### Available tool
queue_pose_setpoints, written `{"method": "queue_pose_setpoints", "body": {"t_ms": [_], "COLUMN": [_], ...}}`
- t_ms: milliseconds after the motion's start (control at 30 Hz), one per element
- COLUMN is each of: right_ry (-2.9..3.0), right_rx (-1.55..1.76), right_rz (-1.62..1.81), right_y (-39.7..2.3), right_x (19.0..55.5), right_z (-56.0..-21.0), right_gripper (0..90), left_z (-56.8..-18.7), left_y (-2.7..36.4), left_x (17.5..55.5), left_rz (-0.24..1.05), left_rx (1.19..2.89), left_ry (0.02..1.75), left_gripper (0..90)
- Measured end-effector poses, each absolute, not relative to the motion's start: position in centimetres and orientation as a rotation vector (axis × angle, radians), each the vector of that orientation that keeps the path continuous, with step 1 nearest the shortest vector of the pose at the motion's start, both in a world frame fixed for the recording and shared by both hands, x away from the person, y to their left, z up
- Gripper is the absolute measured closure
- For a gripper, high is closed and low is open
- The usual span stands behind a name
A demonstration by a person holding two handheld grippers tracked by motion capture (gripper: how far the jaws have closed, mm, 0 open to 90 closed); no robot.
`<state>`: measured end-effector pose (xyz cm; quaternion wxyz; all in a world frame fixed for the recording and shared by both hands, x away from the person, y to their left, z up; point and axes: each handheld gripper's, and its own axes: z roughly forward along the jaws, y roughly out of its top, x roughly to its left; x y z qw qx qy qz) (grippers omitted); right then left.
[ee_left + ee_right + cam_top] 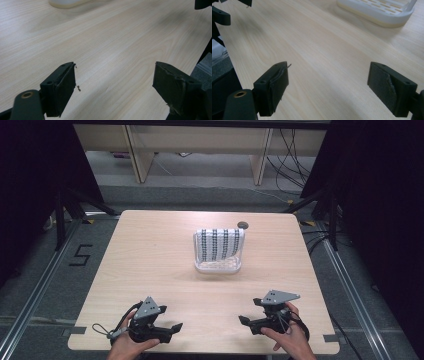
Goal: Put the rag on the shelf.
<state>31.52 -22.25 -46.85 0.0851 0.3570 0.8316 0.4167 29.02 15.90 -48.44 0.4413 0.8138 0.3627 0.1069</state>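
On the table (pixel 150 255), striped cloth (pixel 219 244) over white basket (pixel 218 266), both tongs agape

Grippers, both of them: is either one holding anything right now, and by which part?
Nothing is held. The left gripper and the right gripper are both open over bare table, well short of the white basket with the striped cloth.

a lab or recording studio. a bare wooden table (pixel 150 270) stands between black curtains (pixel 30 180) and tripod legs (pixel 67 210). loose cables (pixel 292 160) and a taped floor number (pixel 80 255) lie around it.
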Motion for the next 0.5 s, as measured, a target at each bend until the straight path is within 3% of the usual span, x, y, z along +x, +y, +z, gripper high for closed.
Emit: {"method": "queue_pose_setpoints", "body": {"t_ms": [500], "right_ry": [2.494], "right_rx": [1.042], "right_rz": [1.248], "right_y": [-23.03], "right_x": [31.48], "right_z": [-47.68], "right_gripper": [18.2], "left_z": [-49.08], "left_y": [15.86], "left_x": [28.92], "left_rz": [0.275], "left_rx": [2.000], "left_ry": [0.927], "left_gripper": [17.6]}}
